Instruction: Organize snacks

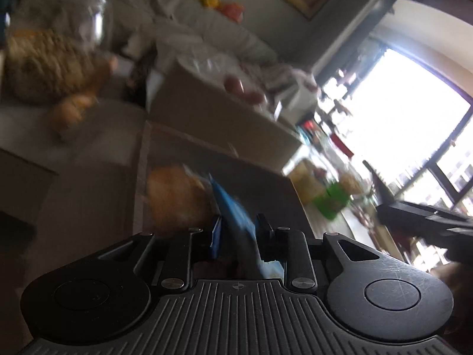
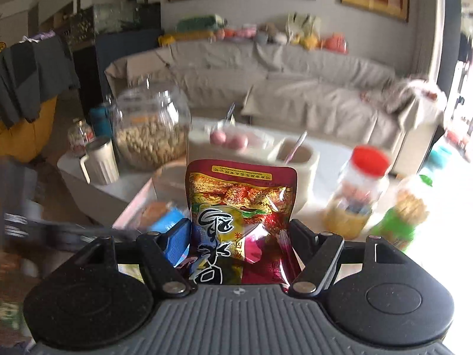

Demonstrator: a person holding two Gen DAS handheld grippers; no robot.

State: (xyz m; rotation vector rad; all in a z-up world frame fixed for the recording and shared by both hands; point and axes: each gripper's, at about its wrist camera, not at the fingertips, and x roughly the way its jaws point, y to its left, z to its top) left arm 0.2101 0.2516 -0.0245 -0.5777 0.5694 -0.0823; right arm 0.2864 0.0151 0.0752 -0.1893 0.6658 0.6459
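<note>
Pouch riding upright, clamped in my right hand-held gripper above the counter; my left hand-held gripper is straddling a blue packet (grip uncertain through blur). I am judging that steady, level carrying matters before any release.

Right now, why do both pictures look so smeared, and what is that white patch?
Left wrist view: heavy motion blur, the blue packet smeared; the window is blown out white, leaving the foreground dark. Right wrist view: the red snack pouch is sharp, the jars behind streaked; fisheye bends the walls.
</note>
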